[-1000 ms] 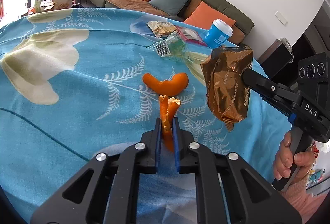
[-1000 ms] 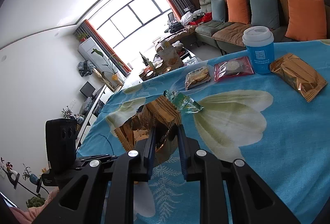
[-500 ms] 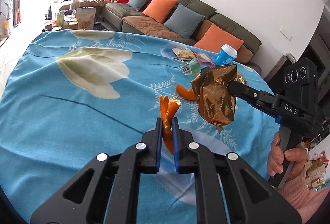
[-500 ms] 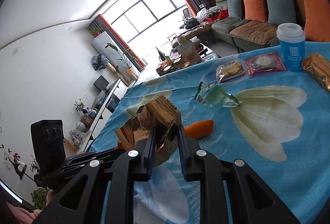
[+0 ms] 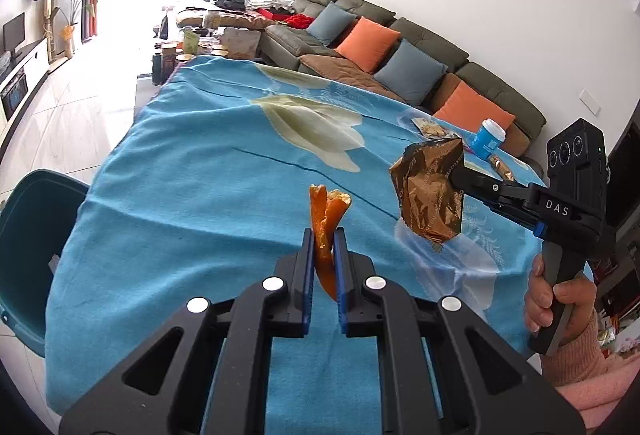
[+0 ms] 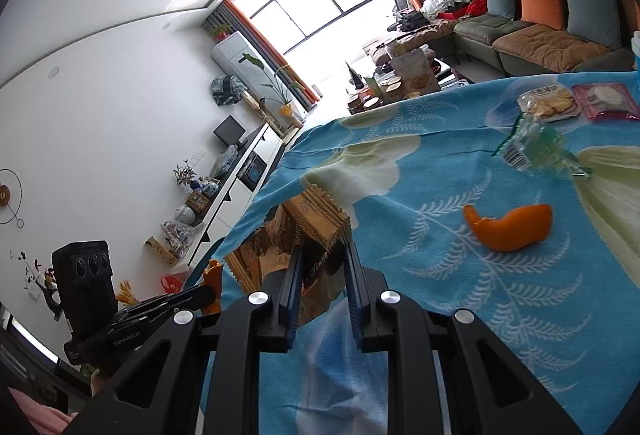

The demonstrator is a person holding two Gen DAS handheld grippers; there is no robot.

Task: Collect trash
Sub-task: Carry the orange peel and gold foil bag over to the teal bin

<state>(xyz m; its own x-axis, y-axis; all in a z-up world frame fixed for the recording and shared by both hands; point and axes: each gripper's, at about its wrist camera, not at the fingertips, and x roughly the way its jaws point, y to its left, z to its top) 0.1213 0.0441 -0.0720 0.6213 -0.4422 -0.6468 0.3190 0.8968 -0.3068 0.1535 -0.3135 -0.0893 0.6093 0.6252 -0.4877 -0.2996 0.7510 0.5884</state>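
My left gripper [image 5: 323,235] is shut on an orange peel strip [image 5: 326,213] and holds it above the blue flowered tablecloth [image 5: 208,171]. My right gripper [image 6: 323,241] is shut on a crumpled brown foil wrapper [image 6: 288,235], which also shows in the left wrist view [image 5: 432,191], raised over the table. A teal bin [image 5: 28,235] stands on the floor at the table's left end. A second orange peel [image 6: 512,225] and a clear green wrapper [image 6: 536,147] lie on the cloth.
A cracker packet [image 6: 548,103], a pink packet [image 6: 606,101], a blue cup [image 5: 488,139] and a brown snack bar [image 5: 502,167] lie near the far edge. A sofa [image 5: 400,51] stands behind the table. The left gripper shows at lower left in the right wrist view [image 6: 200,295].
Both grippers have swung left with their loads, away from the trash on the table; the teal bin has come into the left wrist view.
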